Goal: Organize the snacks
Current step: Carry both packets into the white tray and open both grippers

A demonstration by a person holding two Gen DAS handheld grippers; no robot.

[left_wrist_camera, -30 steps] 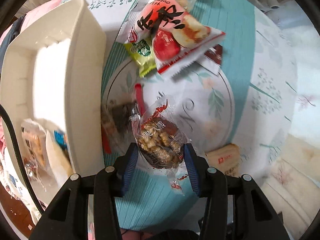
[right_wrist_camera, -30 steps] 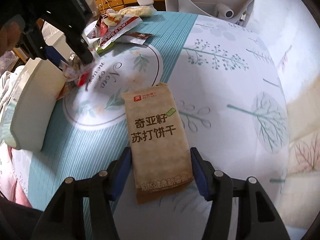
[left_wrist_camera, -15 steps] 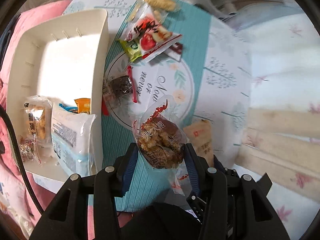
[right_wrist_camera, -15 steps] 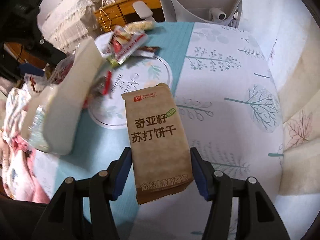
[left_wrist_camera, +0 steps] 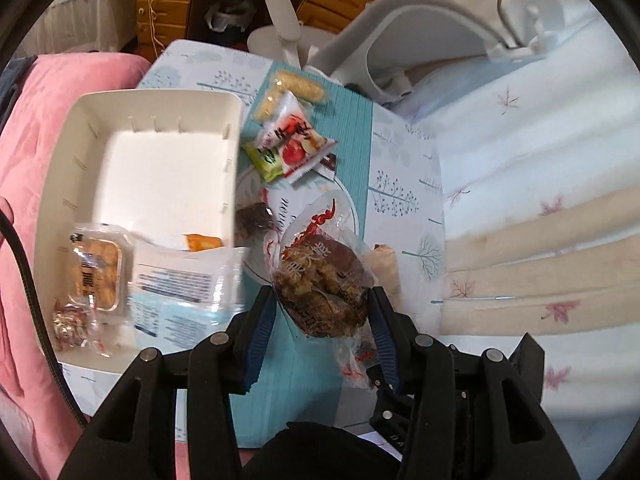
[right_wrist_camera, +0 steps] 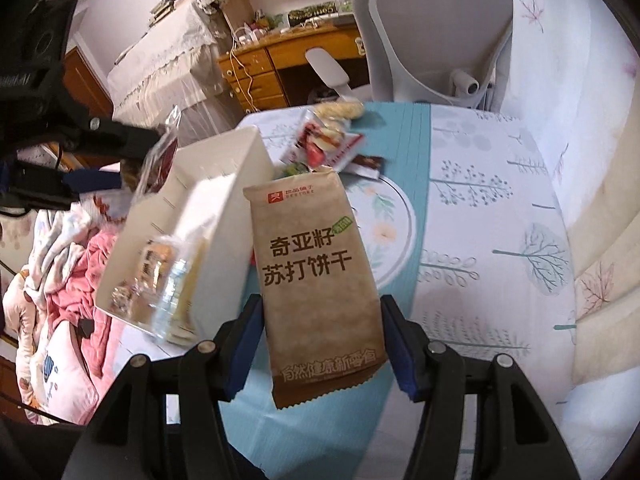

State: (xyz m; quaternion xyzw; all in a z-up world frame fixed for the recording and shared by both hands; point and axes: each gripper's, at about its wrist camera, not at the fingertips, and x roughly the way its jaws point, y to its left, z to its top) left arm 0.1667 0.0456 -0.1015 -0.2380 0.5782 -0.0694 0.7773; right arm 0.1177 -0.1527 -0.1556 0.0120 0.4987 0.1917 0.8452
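My left gripper [left_wrist_camera: 322,312] is shut on a clear packet of brown nut snack [left_wrist_camera: 322,276], held high above the table, just right of the white bin [left_wrist_camera: 160,168]. My right gripper [right_wrist_camera: 320,336] is shut on a brown cracker packet [right_wrist_camera: 312,264], held in the air beside the bin [right_wrist_camera: 224,216]. The bin holds several packets at its near end [left_wrist_camera: 172,284]. More snacks lie on the table beyond: a red-and-white packet [left_wrist_camera: 294,140], a green one [left_wrist_camera: 266,160], a pale roll packet [left_wrist_camera: 296,88] and a dark one [left_wrist_camera: 254,218].
The table has a tree-print cloth with a teal runner [right_wrist_camera: 412,148]. A grey office chair [right_wrist_camera: 432,40] stands at the far end. Pink bedding [left_wrist_camera: 28,128] lies left of the bin. A wooden desk [right_wrist_camera: 288,60] is behind.
Both grippers have risen well above the table with their packets. The left one has pulled back, so the whole bin shows. The right one has swung towards the bin.
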